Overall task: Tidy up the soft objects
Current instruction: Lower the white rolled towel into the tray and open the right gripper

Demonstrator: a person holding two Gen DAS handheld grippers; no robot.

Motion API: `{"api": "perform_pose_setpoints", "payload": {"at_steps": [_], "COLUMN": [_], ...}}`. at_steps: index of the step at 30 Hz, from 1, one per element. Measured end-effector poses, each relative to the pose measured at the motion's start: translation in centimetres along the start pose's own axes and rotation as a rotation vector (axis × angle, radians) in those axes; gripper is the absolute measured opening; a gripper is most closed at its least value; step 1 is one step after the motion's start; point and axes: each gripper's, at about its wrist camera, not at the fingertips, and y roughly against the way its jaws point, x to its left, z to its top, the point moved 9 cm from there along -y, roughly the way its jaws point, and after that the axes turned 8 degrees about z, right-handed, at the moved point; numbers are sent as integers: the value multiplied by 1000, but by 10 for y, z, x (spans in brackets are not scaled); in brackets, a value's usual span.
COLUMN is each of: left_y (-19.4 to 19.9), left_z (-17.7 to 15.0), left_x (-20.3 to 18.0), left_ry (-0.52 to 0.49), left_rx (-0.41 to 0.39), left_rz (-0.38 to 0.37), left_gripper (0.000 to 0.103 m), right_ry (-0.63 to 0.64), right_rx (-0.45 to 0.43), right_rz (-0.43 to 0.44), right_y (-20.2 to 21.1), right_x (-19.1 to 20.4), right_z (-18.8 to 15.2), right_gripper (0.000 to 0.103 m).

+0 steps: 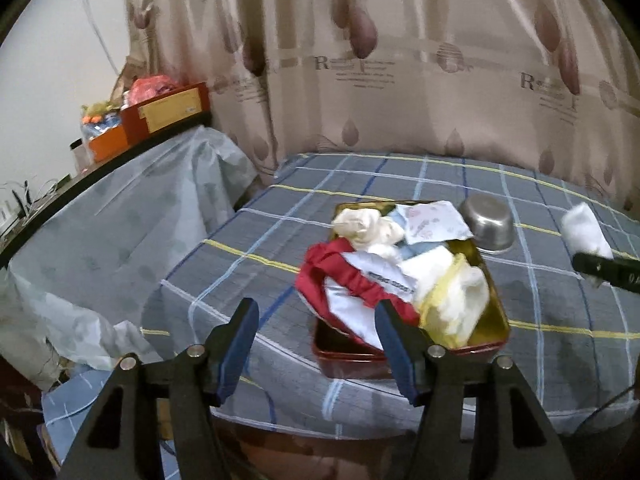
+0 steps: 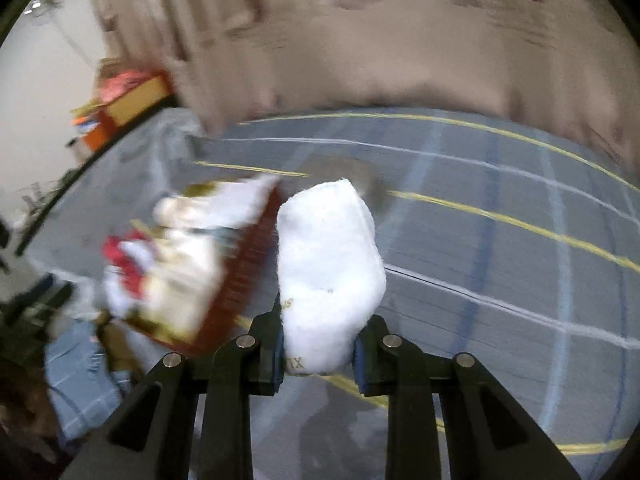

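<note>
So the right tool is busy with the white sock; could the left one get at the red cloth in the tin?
Probably yes: the left tool is open and empty, and the red cloth drapes over the tin just ahead, uncovered.

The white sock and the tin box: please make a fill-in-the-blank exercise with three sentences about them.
1. The right gripper has its jaws shut on a white ____.
2. The left gripper has its jaws ____ and holds nothing.
3. The steel bowl stands on the checked sheet beside the tin box, which is full of ____.

Missing words: sock; open; cloths
</note>
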Motion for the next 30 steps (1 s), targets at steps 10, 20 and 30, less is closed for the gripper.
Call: {"api": "perform_pose_setpoints", "payload": {"at_steps": [10,20,30], "left_y": [-14,-36,-53], "left_z": [1,-12,-21], "left_x": [26,26,32], "left_ry": [71,73,111], "left_rx": [42,165,242], "left_rz": [12,-15,-25], "left_gripper": [62,62,62], "right_ry": [78,110,146], "right_rx": [96,176,203], "right_rz": [159,105,70], "right_y": [-86,-143,-162], "right_x": [114,128,129], "right_z": [37,35,26], "right_gripper": [24,24,25]}}
